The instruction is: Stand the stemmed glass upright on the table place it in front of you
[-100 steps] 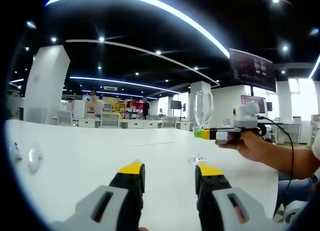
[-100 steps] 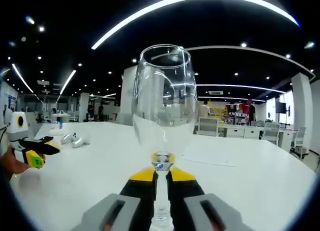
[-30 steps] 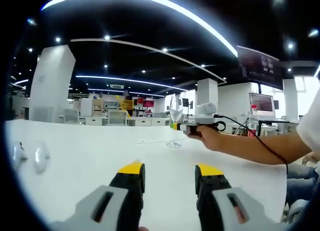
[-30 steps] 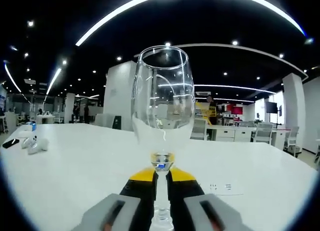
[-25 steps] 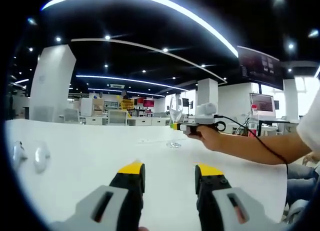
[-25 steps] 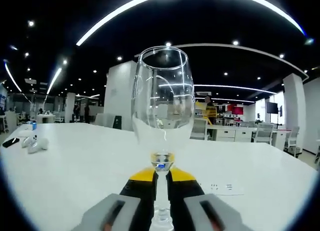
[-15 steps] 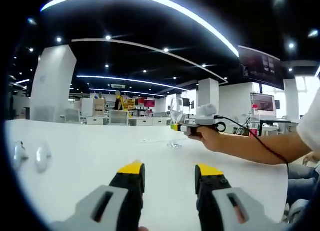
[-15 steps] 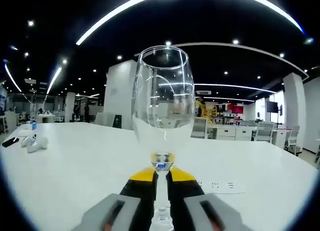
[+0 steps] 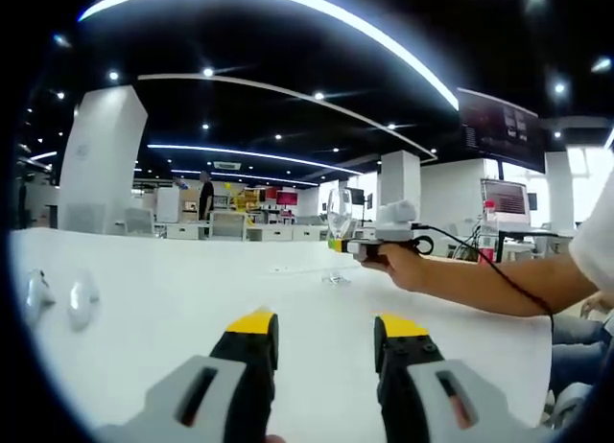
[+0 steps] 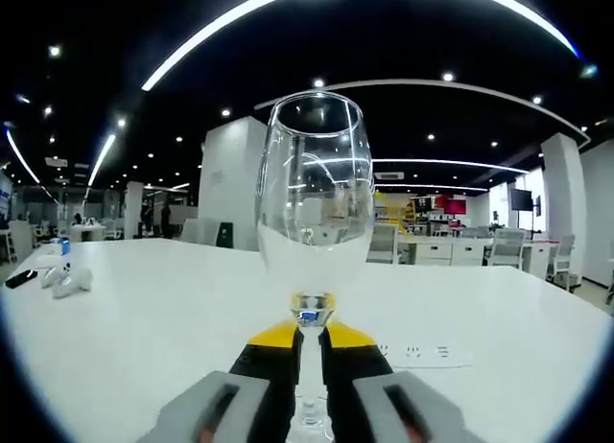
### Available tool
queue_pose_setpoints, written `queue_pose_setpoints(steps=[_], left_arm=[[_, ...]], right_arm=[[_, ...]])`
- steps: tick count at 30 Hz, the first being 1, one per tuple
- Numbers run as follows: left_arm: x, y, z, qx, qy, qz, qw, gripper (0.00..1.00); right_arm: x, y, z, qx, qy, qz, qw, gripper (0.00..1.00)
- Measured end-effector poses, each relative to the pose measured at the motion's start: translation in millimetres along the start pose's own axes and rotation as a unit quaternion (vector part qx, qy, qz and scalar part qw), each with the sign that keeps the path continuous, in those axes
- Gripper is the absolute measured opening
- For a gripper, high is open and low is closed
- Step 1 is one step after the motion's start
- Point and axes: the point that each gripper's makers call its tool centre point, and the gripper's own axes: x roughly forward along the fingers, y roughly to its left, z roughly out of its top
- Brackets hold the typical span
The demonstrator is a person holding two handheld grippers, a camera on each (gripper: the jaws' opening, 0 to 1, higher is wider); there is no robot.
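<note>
The right gripper (image 10: pixel 311 352) is clamped on the stem of the upright glass (image 10: pixel 315 208), whose foot sits on the table (image 10: pixel 134 318) just below its jaws. Releasing unevenly could tip the glass. The left gripper (image 9: pixel 326 339) hangs empty, jaws spread.

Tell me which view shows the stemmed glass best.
The right gripper view: the stemmed glass stands upright, large and central, its stem between the right gripper's jaws. In the left gripper view the glass is small and distant, at the tip of that gripper.
</note>
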Motion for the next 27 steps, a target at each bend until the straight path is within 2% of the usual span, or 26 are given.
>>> queue_pose_setpoints(steps=[5, 8, 12, 21, 27], left_arm=[[0, -0.2, 0.0, -0.001, 0.0, 0.0, 1.0, 0.4], [-1, 0.1, 0.8, -0.001, -0.001, 0.0, 1.0, 0.4], [-2, 1.1, 1.6, -0.001, -0.003, 0.0, 1.0, 0.4], [-3, 2.2, 3.3, -0.001, -0.005, 0.001, 1.0, 0.4], [-4, 0.3, 3.0, -0.001, -0.005, -0.001, 1.0, 0.4]], right_arm=[[0, 0, 0.9, 0.001, -0.003, 0.003, 1.0, 0.14], [0, 2, 2.8, 0.001, -0.007, 0.006, 1.0, 0.24], [0, 4, 2.5, -0.001, -0.004, 0.007, 1.0, 0.27], [-4, 6, 4.5, -0.002, -0.002, 0.008, 1.0, 0.27], [-20, 8, 8.5, -0.007, -0.004, 0.008, 0.9999, 0.27]])
